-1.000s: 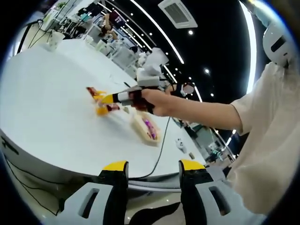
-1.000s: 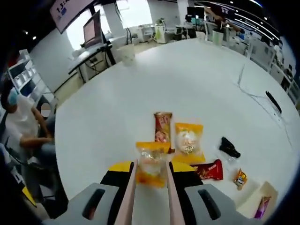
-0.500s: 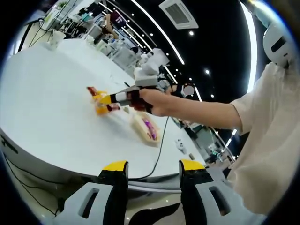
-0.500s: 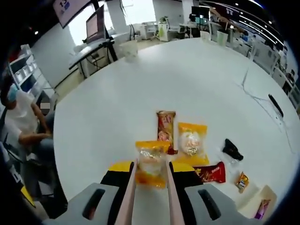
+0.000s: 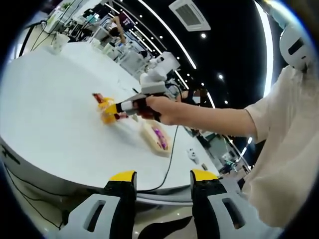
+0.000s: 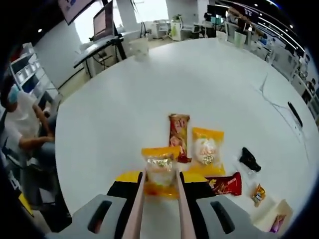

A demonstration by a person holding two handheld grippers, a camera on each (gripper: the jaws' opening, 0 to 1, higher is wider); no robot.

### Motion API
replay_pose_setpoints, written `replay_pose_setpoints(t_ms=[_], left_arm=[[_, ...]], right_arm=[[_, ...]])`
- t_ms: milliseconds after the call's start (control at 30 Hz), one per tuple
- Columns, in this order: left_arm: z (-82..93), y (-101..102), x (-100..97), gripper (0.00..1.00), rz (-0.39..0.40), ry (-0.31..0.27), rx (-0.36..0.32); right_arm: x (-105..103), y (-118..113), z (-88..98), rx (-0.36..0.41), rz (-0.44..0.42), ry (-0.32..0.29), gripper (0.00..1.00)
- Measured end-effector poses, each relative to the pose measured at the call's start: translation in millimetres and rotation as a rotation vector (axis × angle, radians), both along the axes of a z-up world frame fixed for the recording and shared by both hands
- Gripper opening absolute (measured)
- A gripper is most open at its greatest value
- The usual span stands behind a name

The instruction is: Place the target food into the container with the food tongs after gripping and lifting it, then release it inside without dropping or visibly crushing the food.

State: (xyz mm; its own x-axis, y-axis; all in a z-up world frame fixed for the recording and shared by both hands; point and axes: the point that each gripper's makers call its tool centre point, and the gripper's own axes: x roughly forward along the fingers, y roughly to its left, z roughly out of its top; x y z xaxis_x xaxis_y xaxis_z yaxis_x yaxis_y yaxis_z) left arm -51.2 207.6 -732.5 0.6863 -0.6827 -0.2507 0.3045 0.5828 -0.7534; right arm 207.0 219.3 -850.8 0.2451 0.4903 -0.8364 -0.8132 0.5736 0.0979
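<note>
Snack packet (image 6: 159, 172) pinched in right tongs (image 6: 159, 185) (left tongs (image 5: 162, 180) agape, empty), container (image 5: 154, 137) beyond.

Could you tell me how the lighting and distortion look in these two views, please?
Left gripper view: fisheye bows the white table edge and the ceiling light strips; ceiling dark. Right gripper view: even light, bright window glare at top, the yellow snack packet sharp.

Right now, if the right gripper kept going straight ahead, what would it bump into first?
The right gripper already holds an orange snack packet with tongs. Straight ahead, that packet would probably reach the brown snack bar on the white table first, though depth is hard to judge.
</note>
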Motion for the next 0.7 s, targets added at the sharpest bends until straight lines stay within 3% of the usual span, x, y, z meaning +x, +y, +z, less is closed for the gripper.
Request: replay_pose_setpoints(t_ms=[267, 700], left_arm=[[-0.2, -1.7, -1.2, 0.42, -0.003, 0.003, 0.006], [-0.3, -3.4, 0.7, 0.42, -0.003, -0.002, 0.0]], right_arm=[[-2.2, -5.5, 3.7, 0.009, -0.007, -0.069, 0.28], [-8.0, -10.5, 11.4, 0.043, -0.014, -0.066, 0.28]])
